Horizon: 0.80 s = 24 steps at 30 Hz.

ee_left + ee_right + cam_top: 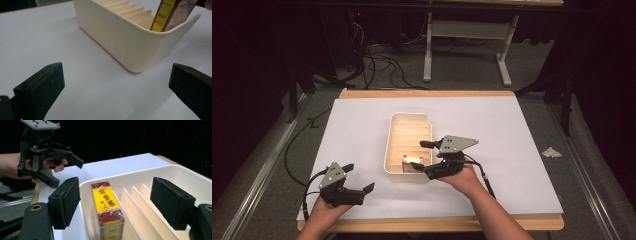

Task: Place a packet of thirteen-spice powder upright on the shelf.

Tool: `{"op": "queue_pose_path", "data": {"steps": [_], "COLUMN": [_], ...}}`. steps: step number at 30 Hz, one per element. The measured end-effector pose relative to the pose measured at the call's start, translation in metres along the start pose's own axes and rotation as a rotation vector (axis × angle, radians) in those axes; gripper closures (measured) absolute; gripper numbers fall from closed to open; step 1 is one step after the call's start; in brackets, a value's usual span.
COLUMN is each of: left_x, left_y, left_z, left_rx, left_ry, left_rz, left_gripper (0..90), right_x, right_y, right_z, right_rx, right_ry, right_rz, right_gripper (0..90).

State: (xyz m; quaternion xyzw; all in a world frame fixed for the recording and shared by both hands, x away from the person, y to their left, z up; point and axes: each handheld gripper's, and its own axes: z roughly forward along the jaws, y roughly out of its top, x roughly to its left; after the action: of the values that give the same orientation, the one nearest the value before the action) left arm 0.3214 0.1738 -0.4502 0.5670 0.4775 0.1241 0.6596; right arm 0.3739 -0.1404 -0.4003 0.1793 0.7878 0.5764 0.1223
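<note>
Standing upright in the near end of the cream slotted tray (395, 131), a red-and-yellow box (108, 206) sits between your right gripper's (427, 158) open fingers. Your left gripper (359, 177), fingers spread, hovers over the white tabletop (512, 150).

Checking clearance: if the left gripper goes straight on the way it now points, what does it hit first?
Probably the cream bin. The left gripper is open and low over the white sheet, and the bin's rounded near corner sits ahead between its jaws. A red-and-yellow box stands inside, behind that wall. Depth is hard to judge.
</note>
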Motion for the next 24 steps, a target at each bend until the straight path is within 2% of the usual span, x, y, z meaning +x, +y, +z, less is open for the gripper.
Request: {"op": "queue_pose_path", "data": {"steps": [2, 3, 4, 5, 6, 11, 13, 16, 17, 18, 24], "left_x": [0.0, 0.0, 0.0, 0.0, 0.0, 0.002, 0.003, 0.003, 0.003, 0.003, 0.004], "left_y": [0.0, 0.0, 0.0, 0.0, 0.0, 0.0, 0.0, 0.0, 0.0, 0.0, -0.001], "left_z": [0.0, 0.0, 0.0, 0.001, 0.001, 0.002, 0.004, 0.004, 0.004, 0.004, 0.006], "left_rx": [0.0, -0.001, -0.002, -0.003, -0.003, -0.006, -0.007, -0.002, -0.004, -0.005, -0.001], "left_ry": [0.002, 0.003, 0.003, 0.007, 0.007, 0.022, 0.026, 0.03, 0.029, 0.027, 0.032], "left_rz": [0.0, -0.001, -0.001, 0.001, 0.001, 0.001, -0.006, 0.001, -0.001, -0.003, 0.001], "left_gripper": [0.7, 0.7, 0.7, 0.7, 0.7, 0.7, 0.7, 0.8, 0.7, 0.7, 0.8], "right_x": [-0.002, -0.005, -0.005, -0.008, -0.008, -0.019, -0.023, -0.028, -0.032, -0.032, -0.038], "right_y": [0.001, 0.002, 0.002, 0.002, 0.002, -0.002, -0.007, -0.015, -0.021, -0.021, -0.039], "right_z": [-0.005, -0.01, -0.01, -0.017, -0.017, -0.036, -0.044, -0.06, -0.072, -0.072, -0.11], "right_rx": [-0.009, -0.017, -0.017, -0.02, -0.02, -0.016, -0.021, -0.012, -0.002, -0.002, 0.001], "right_ry": [-0.019, -0.043, -0.043, -0.071, -0.071, -0.165, -0.2, -0.264, -0.314, -0.314, -0.456], "right_rz": [0.012, 0.016, 0.016, 0.022, 0.022, 0.033, 0.052, 0.062, 0.071, 0.071, 0.111], "right_gripper": [23.5, 23.2, 23.2, 22.9, 22.9, 21.1, 19.1, 17.2, 16.3, 16.3, 15.2]}}
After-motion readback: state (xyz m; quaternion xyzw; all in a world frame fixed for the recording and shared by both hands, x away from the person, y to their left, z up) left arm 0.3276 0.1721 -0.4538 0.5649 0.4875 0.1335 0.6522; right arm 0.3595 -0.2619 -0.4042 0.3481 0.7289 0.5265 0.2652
